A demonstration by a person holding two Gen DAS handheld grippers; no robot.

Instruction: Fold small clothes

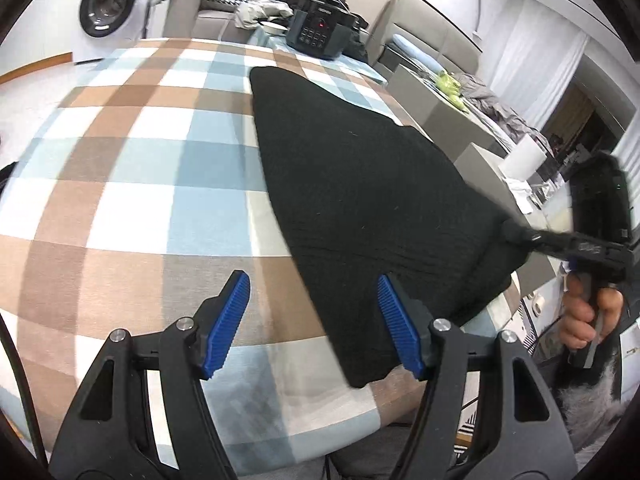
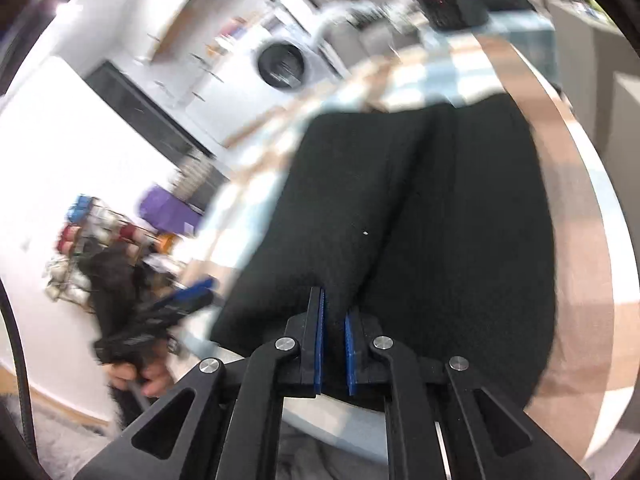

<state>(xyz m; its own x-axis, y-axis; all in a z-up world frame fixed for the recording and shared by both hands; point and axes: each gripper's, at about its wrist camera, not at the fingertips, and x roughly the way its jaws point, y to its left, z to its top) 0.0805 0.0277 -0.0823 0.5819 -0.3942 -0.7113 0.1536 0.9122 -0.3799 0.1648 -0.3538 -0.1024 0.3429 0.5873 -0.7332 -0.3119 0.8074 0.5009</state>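
Wrist cams, close, both on garment (image 1: 360, 184)

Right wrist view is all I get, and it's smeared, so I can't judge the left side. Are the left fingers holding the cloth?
Observer: No. The left gripper is open above the tablecloth. The black cloth's near corner lies below one finger, unclamped.
Operator: Does my grip look solid from there?
Observer: The right gripper is shut on the cloth's right edge, and the fabric gathers to a point at its tips.
Operator: The far end is a blur for me. Anything there?
Observer: A black cooker stands past the cloth's far end, apart from it.
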